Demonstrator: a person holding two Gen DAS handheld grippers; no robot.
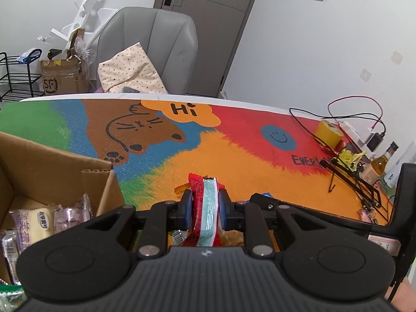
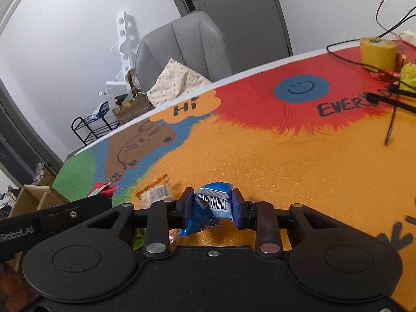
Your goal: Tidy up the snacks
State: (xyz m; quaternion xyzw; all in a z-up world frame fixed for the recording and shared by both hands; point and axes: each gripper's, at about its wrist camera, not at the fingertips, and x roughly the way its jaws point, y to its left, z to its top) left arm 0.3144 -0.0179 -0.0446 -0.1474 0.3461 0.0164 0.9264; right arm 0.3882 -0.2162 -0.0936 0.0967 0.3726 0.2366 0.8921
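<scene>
Low in the middle, my left gripper (image 1: pixel 205 206) pinches a red snack pack (image 1: pixel 199 208); my right gripper (image 2: pixel 212 204) squeezes a blue snack pack (image 2: pixel 208 208). Both are slippery and could drop before the cardboard box (image 1: pixel 52 161) at the left.

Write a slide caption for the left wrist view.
Left gripper shut on a red packet, beside a box.
</scene>
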